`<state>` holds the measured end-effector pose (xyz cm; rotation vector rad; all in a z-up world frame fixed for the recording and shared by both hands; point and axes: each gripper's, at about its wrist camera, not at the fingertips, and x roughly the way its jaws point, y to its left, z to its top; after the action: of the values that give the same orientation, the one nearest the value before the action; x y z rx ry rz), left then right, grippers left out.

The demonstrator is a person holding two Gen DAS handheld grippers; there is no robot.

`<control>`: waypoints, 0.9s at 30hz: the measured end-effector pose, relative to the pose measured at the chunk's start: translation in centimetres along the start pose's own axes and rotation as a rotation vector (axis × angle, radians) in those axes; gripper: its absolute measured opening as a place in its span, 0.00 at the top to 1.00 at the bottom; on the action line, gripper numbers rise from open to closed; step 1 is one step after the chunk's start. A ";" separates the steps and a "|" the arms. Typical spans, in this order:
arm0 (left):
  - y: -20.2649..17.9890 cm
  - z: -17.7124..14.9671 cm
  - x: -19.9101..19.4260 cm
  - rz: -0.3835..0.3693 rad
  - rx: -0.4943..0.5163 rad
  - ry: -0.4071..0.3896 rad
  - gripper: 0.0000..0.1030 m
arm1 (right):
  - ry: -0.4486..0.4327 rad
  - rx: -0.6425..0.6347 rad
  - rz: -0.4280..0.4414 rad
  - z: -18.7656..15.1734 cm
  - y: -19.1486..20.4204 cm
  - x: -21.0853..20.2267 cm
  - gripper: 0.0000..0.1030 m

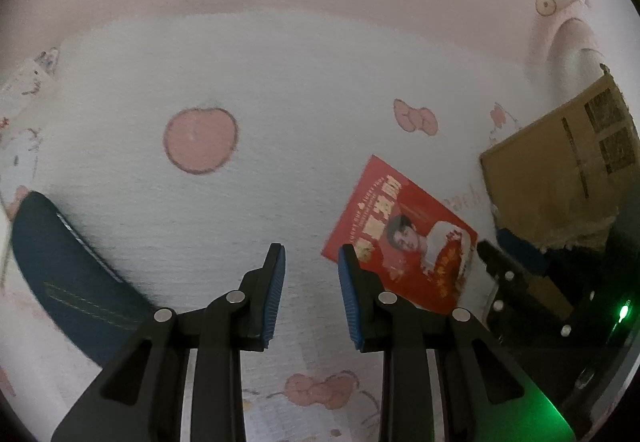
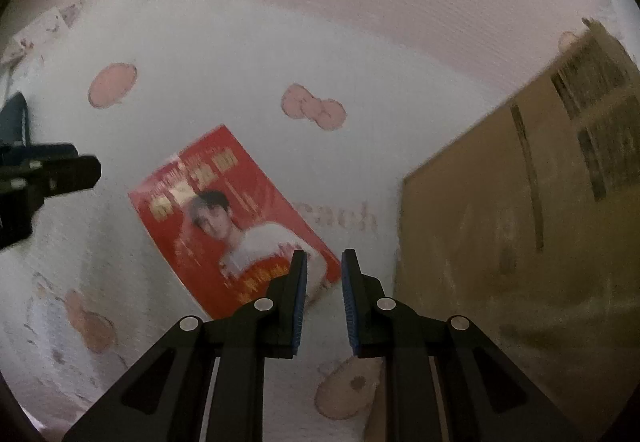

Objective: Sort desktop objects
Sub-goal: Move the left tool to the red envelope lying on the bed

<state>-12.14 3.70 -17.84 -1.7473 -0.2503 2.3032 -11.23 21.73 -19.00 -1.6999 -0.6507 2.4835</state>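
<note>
A red booklet (image 1: 404,234) with a portrait lies flat on the white peach-print cloth. In the left wrist view it is just right of my open, empty left gripper (image 1: 311,256), whose right finger overlaps its lower left corner. In the right wrist view the booklet (image 2: 224,214) lies left of and ahead of my right gripper (image 2: 324,262), which is open and empty above its lower right corner. A dark blue case (image 1: 60,266) lies at the left of the left wrist view, and shows small in the right wrist view (image 2: 14,118).
A cardboard box (image 2: 520,222) stands close on the right of the right gripper; it also shows in the left wrist view (image 1: 560,178). The other gripper's black body shows at the edges (image 1: 532,302) (image 2: 36,178). A pink cloth band runs across the back.
</note>
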 end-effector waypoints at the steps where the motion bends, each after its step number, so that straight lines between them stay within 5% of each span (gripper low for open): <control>1: 0.0 -0.1 0.2 -0.006 0.000 0.014 0.71 | 0.006 -0.002 -0.009 -0.3 0.1 0.1 0.86; 7: -0.2 -0.8 1.4 -0.043 0.005 0.056 0.71 | 0.058 -0.147 -0.177 -2.3 2.5 1.5 0.86; 15: 0.0 -0.7 2.7 -0.074 -0.034 0.059 0.71 | 0.089 -0.057 -0.115 -1.7 1.9 1.3 0.86; 27: 2.1 1.6 2.1 -0.067 -0.087 -0.026 0.71 | -0.001 -0.018 0.145 1.2 3.9 -1.2 0.86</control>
<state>-14.36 2.31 -19.90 -1.7224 -0.4134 2.3011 -11.10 17.51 -19.07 -1.8145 -0.5716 2.5811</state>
